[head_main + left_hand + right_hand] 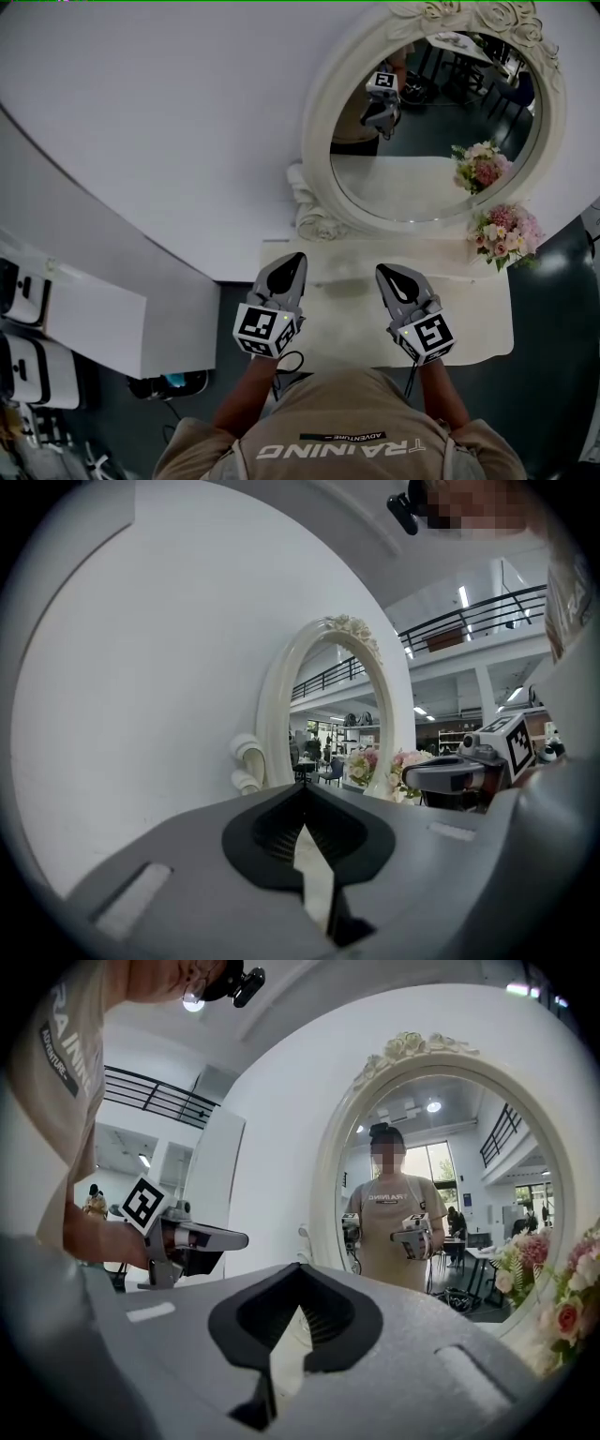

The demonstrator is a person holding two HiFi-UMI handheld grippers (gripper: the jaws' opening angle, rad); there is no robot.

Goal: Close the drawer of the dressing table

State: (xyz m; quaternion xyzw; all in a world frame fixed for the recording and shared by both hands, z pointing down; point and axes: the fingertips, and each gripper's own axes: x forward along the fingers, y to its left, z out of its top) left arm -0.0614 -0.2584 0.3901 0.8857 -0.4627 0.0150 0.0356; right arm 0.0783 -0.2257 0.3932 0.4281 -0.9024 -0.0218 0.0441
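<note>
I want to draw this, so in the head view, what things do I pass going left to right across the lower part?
White boxy cabinet → left grey hand-held gripper → right grey hand-held gripper → pink-and-white flower bouquet. The oval white-framed mirror overlaps these, so it is left out.

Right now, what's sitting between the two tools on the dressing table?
Nothing. The head view shows only bare white dressing table top between the left tool and the right tool, both shut above it.
</note>
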